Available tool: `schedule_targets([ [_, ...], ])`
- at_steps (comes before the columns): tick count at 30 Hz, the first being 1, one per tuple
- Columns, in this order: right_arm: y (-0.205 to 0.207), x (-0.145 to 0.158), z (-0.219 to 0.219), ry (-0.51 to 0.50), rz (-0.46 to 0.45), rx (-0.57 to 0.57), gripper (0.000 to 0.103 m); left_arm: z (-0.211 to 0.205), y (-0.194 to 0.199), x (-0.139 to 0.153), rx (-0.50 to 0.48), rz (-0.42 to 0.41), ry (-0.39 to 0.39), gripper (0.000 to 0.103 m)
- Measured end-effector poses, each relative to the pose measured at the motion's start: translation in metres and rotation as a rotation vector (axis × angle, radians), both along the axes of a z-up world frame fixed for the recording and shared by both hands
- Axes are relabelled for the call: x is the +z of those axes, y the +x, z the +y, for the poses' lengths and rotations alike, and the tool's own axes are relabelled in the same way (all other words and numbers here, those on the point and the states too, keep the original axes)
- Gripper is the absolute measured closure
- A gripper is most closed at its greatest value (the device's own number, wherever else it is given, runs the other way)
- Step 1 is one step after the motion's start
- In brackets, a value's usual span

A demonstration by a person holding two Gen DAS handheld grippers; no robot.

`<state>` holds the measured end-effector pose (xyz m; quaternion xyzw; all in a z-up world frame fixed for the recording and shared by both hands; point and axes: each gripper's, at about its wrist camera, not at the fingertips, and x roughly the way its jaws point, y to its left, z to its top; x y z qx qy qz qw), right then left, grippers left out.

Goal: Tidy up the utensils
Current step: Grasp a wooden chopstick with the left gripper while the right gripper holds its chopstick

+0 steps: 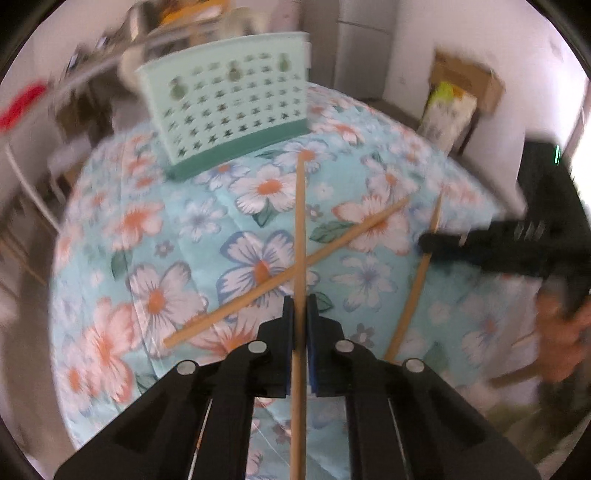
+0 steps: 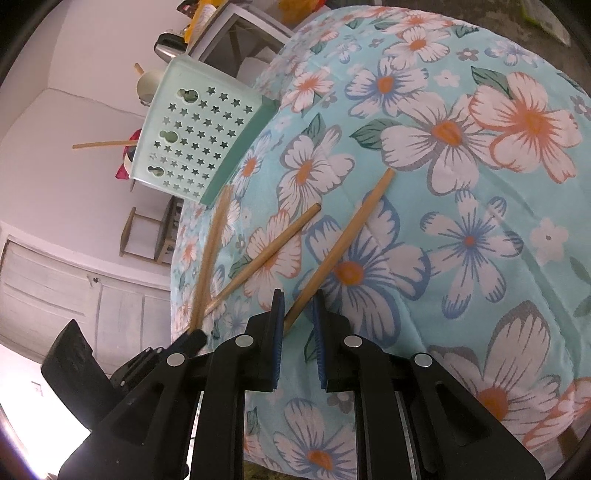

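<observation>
My left gripper (image 1: 300,299) is shut on a wooden chopstick (image 1: 300,221) that runs straight out between its pads toward a mint-green star-holed basket (image 1: 229,99). A second chopstick (image 1: 351,232) lies slanted on the floral cloth (image 1: 184,221), crossing under the held one. At the right, my right gripper (image 1: 424,240) has its tips at a third chopstick (image 1: 410,295). In the right wrist view, the right gripper (image 2: 297,295) stands narrowly open around that chopstick's (image 2: 343,243) near end, with a gap at the right pad. One chopstick (image 2: 103,144) sticks out of the basket (image 2: 192,136).
The basket stands at the table's far edge. A cardboard box (image 1: 465,85) leans by the wall at the back right. A person's hand (image 1: 561,332) holds the right gripper. White cabinets (image 2: 74,288) and a cluttered shelf (image 2: 229,33) lie beyond the table.
</observation>
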<state>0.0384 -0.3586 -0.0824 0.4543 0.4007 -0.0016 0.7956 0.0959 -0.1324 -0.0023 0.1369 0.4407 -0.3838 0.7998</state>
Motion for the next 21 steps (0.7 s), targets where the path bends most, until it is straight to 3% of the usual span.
schedule_targets([
  [5, 0.005, 0.004, 0.001, -0.012, 0.004, 0.013, 0.089, 0.03, 0.022, 0.005, 0.086, 0.285, -0.256, 0.097],
  [8, 0.009, 0.011, 0.0, -0.047, -0.001, 0.019, 0.089, 0.046, 0.036, -0.009, 0.139, 0.509, -0.407, 0.097],
  [10, 0.012, 0.015, -0.003, -0.066, -0.006, 0.021, 0.089, 0.053, 0.043, -0.025, 0.182, 0.643, -0.462, 0.097],
  [13, 0.015, 0.017, -0.003, -0.083, -0.003, 0.029, 0.089, 0.056, 0.045, -0.036, 0.235, 0.67, -0.447, 0.097],
  [21, 0.018, 0.012, 0.001, -0.091, 0.016, 0.04, 0.089, 0.063, 0.044, -0.037, 0.268, 0.57, -0.356, 0.096],
])
